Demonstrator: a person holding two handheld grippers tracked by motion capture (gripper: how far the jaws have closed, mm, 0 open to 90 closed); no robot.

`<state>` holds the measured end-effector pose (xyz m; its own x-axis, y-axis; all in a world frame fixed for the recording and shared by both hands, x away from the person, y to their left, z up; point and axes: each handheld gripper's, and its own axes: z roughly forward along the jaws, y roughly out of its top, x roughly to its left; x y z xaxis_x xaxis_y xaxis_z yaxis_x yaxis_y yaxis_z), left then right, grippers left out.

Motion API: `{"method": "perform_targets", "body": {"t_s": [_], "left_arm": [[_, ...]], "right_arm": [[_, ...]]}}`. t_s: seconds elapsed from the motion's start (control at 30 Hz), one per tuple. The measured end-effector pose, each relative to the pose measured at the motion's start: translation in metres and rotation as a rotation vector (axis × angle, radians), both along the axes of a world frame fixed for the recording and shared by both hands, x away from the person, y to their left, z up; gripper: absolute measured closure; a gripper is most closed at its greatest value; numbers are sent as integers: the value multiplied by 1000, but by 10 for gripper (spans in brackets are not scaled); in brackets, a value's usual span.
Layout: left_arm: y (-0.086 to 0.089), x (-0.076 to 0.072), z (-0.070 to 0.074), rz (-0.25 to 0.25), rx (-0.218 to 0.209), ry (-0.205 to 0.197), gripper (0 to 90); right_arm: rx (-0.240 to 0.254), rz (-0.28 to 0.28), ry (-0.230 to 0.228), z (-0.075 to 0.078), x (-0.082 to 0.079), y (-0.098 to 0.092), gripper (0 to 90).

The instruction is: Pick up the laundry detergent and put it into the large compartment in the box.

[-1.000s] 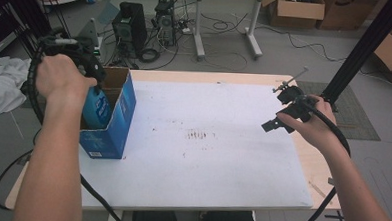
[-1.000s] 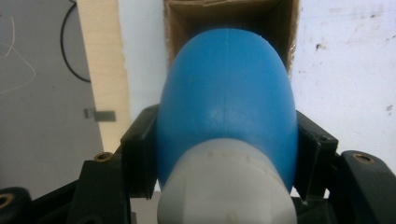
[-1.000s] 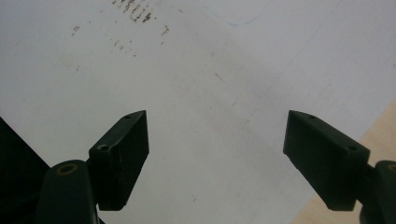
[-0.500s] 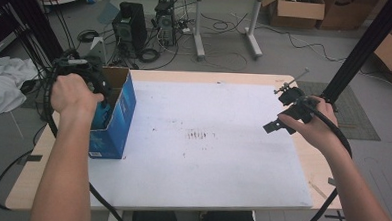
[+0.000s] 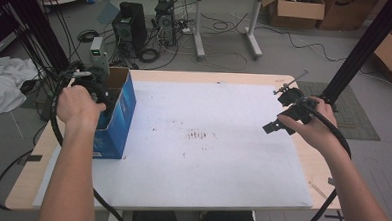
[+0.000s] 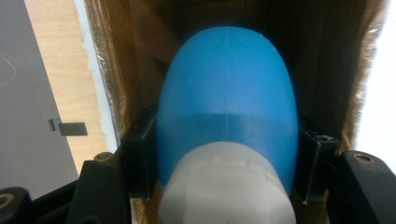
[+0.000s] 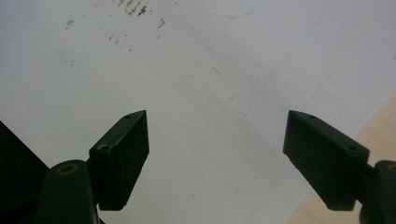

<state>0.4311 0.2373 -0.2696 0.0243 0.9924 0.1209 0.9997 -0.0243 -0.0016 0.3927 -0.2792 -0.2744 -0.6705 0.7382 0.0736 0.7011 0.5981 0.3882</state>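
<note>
A blue bottle (image 6: pixel 227 107) with a white cap (image 6: pixel 226 186) sits between the black jaws of my left gripper (image 6: pixel 226 158), which is shut on it. Brown cardboard walls surround the bottle on both sides. In the high view my left gripper (image 5: pixel 98 93) reaches down into the open top of the blue cardboard box (image 5: pixel 117 119) at the table's left edge. My right gripper (image 5: pixel 278 119) hovers over the right side of the white board, and in its own view my right gripper (image 7: pixel 217 158) stands wide open over the bare board.
The white board (image 5: pixel 207 141) on the wooden table carries a small patch of brown marks (image 5: pixel 199 135) at its middle. Black cables trail off the left edge by the box. Computers, desks and cardboard boxes stand on the floor beyond the table.
My left gripper has carried the blue bottle from the box's near outer side over its rim and down into the box. The right gripper has held still.
</note>
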Motion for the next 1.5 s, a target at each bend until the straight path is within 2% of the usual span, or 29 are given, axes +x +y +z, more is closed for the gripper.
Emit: {"method": "perform_targets", "body": {"t_s": [0.17,0.6,1.5], "left_arm": [[2,-1,-6,0,-3,-3,384],[-1,-3,-7,2,7,-19,382],[-4,-4,-7,5,18,-16,380]], "right_arm": [[-4,-1,-1,0,0,-1,226],[2,-1,4,-1,0,0,226],[5,-8,5,-1,0,-4,225]]}}
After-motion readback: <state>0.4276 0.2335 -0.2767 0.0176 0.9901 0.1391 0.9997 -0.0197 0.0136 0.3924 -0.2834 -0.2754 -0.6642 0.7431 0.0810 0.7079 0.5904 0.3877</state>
